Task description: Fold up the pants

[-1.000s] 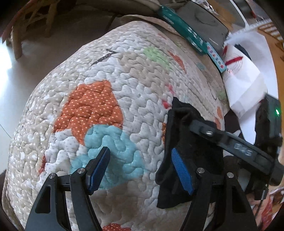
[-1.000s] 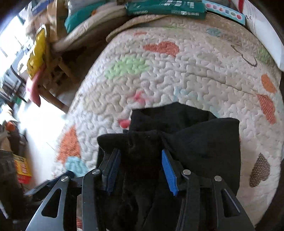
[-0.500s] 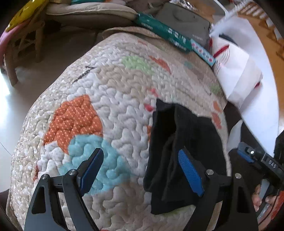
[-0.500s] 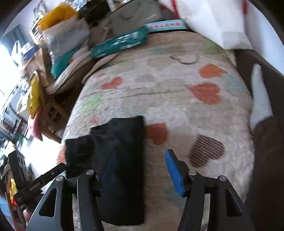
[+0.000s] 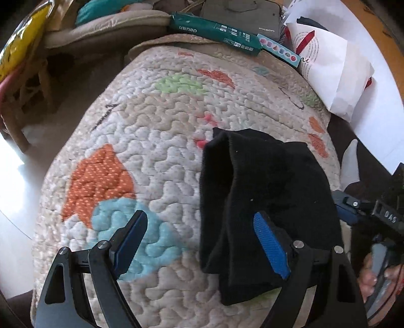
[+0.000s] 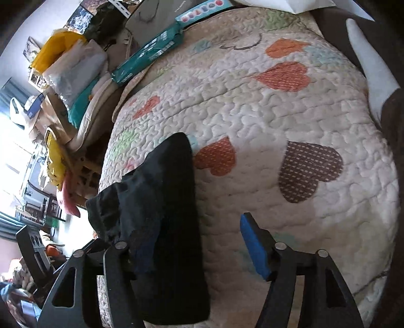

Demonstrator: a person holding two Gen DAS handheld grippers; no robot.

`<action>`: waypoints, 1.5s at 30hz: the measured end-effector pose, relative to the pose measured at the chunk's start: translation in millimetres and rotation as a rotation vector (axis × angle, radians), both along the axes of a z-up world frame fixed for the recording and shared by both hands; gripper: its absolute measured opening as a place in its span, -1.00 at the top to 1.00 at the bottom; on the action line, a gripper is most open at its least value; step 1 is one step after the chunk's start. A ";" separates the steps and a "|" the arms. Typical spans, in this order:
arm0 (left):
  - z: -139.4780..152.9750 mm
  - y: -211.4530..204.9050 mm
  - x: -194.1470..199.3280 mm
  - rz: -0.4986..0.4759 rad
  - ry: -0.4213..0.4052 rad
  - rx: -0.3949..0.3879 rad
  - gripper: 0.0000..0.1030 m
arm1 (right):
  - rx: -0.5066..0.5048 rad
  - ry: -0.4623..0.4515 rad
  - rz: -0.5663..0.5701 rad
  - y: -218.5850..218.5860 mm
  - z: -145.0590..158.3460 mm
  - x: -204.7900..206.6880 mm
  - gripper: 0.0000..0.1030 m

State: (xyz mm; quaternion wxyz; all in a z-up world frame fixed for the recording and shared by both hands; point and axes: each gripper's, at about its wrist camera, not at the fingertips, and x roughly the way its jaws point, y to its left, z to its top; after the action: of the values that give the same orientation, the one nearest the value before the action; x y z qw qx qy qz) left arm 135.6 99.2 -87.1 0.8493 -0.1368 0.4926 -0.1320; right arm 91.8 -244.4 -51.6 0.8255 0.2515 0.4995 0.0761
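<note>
The black pants lie folded in a compact bundle on the quilted heart-pattern cover. My left gripper is open and empty, raised over the bundle's left edge, its right pad over the cloth. In the right wrist view the bundle lies at lower left. My right gripper is open and empty over the bundle's right edge, its left finger over the cloth. The right gripper also shows at the left wrist view's right edge.
Green packets, a grey case and a white paper bag lie at the cover's far end. A wooden chair with cushions stands off the cover's left side. A white sock lies by the dark sofa edge.
My right gripper has let go of the pants, opened and drawn back to the right. My left gripper has lifted away slightly. The bundle now lies free on the cover.
</note>
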 end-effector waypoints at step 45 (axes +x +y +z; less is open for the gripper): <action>-33.5 -8.0 27.7 -0.075 0.113 -0.398 -0.85 | 0.275 0.114 -0.002 13.0 -48.2 45.8 -0.92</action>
State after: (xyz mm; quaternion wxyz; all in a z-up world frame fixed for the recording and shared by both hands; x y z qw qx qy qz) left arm 163.3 91.2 -120.6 0.7709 -0.2909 0.5085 -0.2502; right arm 137.7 -231.4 -99.8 0.7537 0.3664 0.5302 0.1287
